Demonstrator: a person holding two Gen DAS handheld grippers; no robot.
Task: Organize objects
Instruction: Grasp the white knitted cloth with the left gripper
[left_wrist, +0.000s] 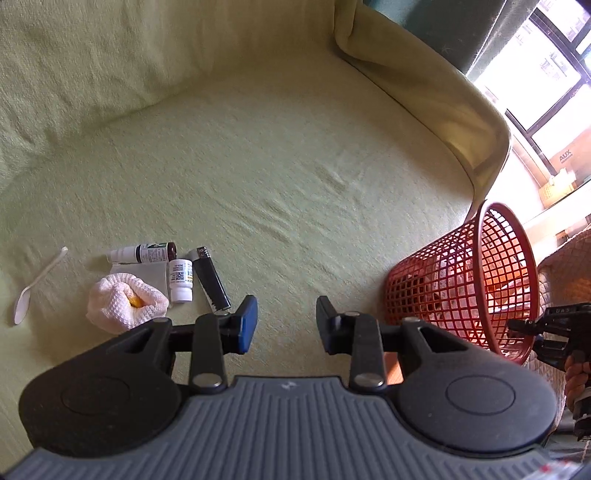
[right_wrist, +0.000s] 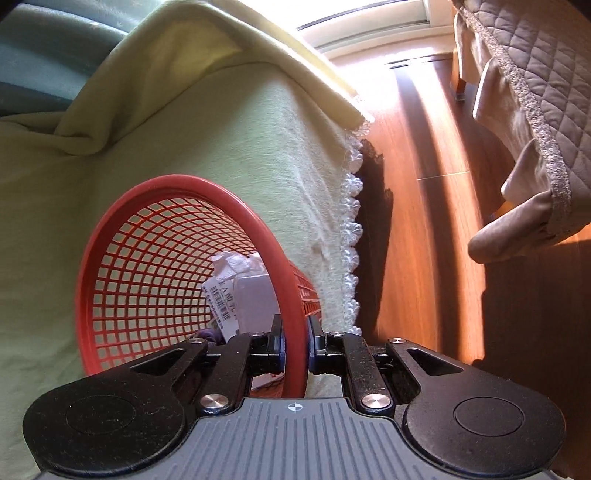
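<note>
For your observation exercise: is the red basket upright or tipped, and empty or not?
Tipped: the red basket is tilted, right gripper clamped on its rim. Not empty: papers inside.

A green-covered sofa (left_wrist: 280, 155) carries a spoon (left_wrist: 33, 284), a cloth (left_wrist: 125, 302), two bottles (left_wrist: 144, 253) (left_wrist: 181, 278), a lighter (left_wrist: 212, 278), close together, and well apart, a tipped red basket (left_wrist: 458, 280).

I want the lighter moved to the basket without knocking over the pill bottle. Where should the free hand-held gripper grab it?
Grip the black lighter across its narrow body near the lower end, closest to the left hand-held gripper, coming straight down from above. It lies flat, and the white bottle crowds its upper half.
</note>
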